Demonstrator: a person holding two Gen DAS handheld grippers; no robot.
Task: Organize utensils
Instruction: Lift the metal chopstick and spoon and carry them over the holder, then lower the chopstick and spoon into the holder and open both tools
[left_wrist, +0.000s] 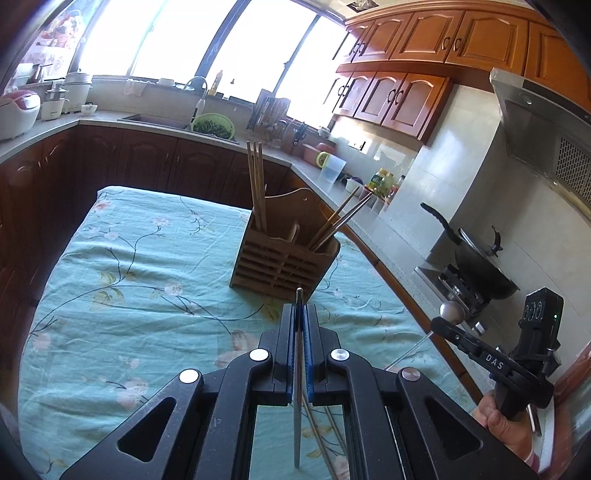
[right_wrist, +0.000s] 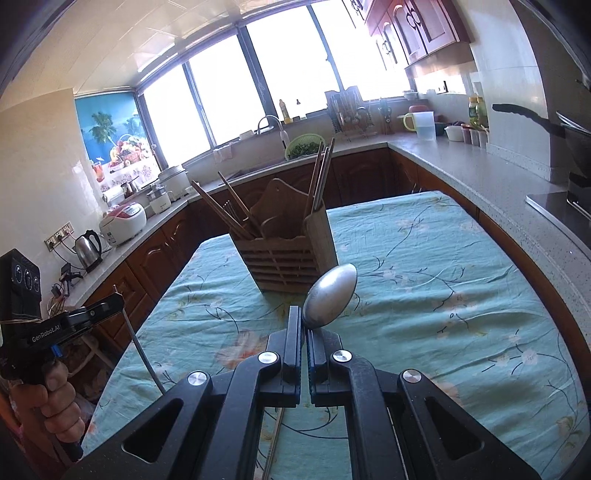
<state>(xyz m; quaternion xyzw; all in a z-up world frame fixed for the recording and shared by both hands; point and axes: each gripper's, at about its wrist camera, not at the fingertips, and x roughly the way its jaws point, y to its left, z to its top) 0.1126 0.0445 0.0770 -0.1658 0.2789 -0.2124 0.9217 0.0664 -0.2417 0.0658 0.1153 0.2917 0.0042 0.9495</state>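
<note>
A slatted wooden utensil holder (left_wrist: 282, 254) (right_wrist: 293, 254) stands on the table with chopsticks (left_wrist: 256, 188) (right_wrist: 321, 173) sticking out of its compartments. My left gripper (left_wrist: 300, 314) is shut on a thin metal utensil (left_wrist: 297, 406) held upright, in front of the holder; it also shows in the right wrist view (right_wrist: 110, 306). My right gripper (right_wrist: 303, 325) is shut on a metal spoon (right_wrist: 330, 297), bowl up, just short of the holder; it also shows in the left wrist view (left_wrist: 439, 325). More loose utensils (left_wrist: 325, 435) lie on the cloth under my left gripper.
The table wears a teal floral cloth (left_wrist: 147, 277) (right_wrist: 443, 295). Counters wrap around it, with a sink and green colander (left_wrist: 214, 125), a dish rack (right_wrist: 347, 107), a wok on the stove (left_wrist: 476, 262), rice cookers and a kettle (right_wrist: 88, 249).
</note>
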